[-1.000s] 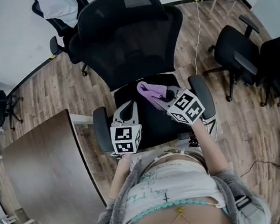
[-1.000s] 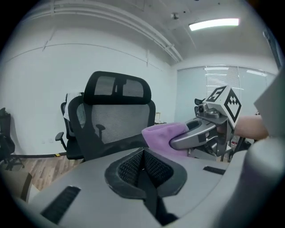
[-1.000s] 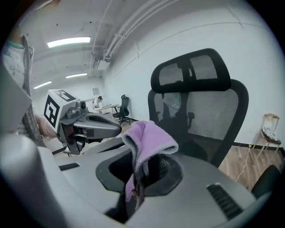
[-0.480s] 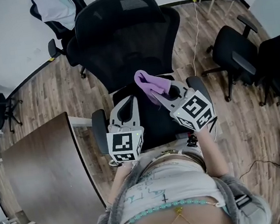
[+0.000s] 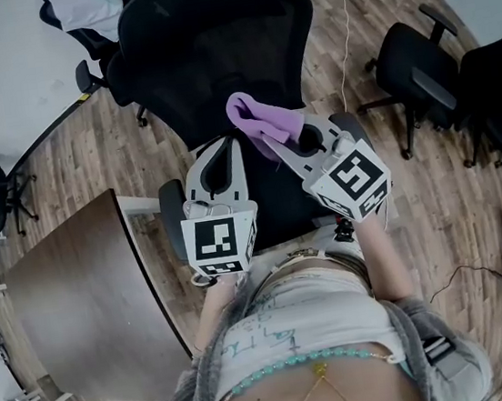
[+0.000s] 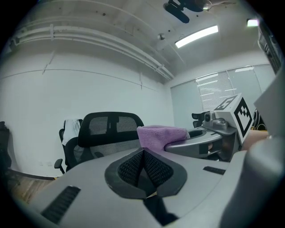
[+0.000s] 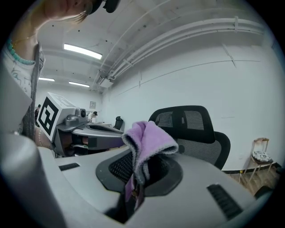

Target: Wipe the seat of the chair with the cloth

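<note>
Right gripper [image 5: 275,143] pinches the purple cloth [image 5: 263,118] above the chair seat [image 5: 272,209]; left gripper [image 5: 222,147] closed, empty, alongside

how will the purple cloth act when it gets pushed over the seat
Probably floppy: the cloth folds and droops over the right gripper pinching it. Likely light and fuzzy, so it may bunch up rather than slide flat.

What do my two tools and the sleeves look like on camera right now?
The left tool and right tool are both light grey, wide-bodied shells with dark ribbed pads lining the jaws. Each carries a white cube printed with black square markers. The person wears grey sleeves.
</note>
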Demonstrator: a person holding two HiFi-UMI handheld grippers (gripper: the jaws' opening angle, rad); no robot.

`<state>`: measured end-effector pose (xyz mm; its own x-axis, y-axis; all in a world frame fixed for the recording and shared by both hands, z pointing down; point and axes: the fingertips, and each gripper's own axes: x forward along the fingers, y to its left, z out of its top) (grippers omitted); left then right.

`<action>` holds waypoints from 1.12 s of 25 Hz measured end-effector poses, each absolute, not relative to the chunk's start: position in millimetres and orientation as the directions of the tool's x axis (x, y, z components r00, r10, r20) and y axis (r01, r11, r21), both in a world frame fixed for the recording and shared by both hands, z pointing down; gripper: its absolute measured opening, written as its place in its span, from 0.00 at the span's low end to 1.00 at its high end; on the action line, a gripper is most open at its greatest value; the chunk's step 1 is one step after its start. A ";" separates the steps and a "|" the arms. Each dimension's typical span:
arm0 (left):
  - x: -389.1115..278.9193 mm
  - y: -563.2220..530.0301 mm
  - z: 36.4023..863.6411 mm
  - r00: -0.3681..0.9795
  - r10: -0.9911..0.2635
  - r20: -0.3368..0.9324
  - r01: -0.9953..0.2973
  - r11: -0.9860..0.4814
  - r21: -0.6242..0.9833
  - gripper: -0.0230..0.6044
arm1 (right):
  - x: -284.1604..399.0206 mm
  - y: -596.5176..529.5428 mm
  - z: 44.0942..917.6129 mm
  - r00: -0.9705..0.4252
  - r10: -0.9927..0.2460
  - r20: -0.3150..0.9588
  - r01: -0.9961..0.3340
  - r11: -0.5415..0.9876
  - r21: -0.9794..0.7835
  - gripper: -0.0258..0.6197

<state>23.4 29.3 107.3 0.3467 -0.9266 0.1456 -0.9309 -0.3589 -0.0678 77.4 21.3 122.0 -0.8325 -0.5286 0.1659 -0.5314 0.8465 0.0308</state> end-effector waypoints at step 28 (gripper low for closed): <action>12.9 46.8 99.3 0.284 -0.949 0.137 -0.951 -0.297 -0.089 0.05 | 63.4 37.4 129.0 -0.847 -0.487 0.214 -0.490 0.871 0.042 0.11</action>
<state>12.9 46.8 99.3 0.2839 -0.9491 0.1368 -0.9507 -0.2971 -0.0887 63.4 37.4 129.0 -0.8466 -0.4873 0.2140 -0.4903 0.8705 0.0425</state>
